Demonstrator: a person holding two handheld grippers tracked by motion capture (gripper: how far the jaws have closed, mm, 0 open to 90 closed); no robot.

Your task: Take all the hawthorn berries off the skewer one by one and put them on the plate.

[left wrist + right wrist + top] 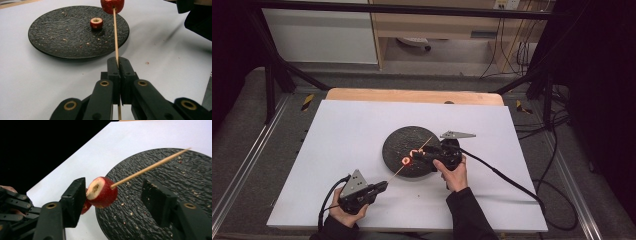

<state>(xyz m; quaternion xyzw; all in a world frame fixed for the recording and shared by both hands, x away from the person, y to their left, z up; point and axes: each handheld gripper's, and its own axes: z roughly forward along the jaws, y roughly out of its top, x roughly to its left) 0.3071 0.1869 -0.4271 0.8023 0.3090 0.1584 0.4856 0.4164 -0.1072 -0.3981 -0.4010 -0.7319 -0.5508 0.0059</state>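
A thin wooden skewer (115, 37) is clamped in my shut left gripper (117, 65) and slants up over the black plate (398, 142). A red cored fruit piece (102, 192) is threaded on the skewer, with the pointed end sticking out past it. My right gripper (115, 190) stands open around that piece, its left jaw close against the fruit and its right jaw well apart. A second red cored piece (96, 23) lies on the plate. In the high view the left gripper (383, 187) sits near the front of the table and the right gripper (416, 155) over the plate's front edge.
The plate (62, 37) carries scattered crumbs and rests on a white sheet (337, 150) over a wooden table. Black cables (502, 175) trail from both grippers. A metal frame and dark floor surround the table.
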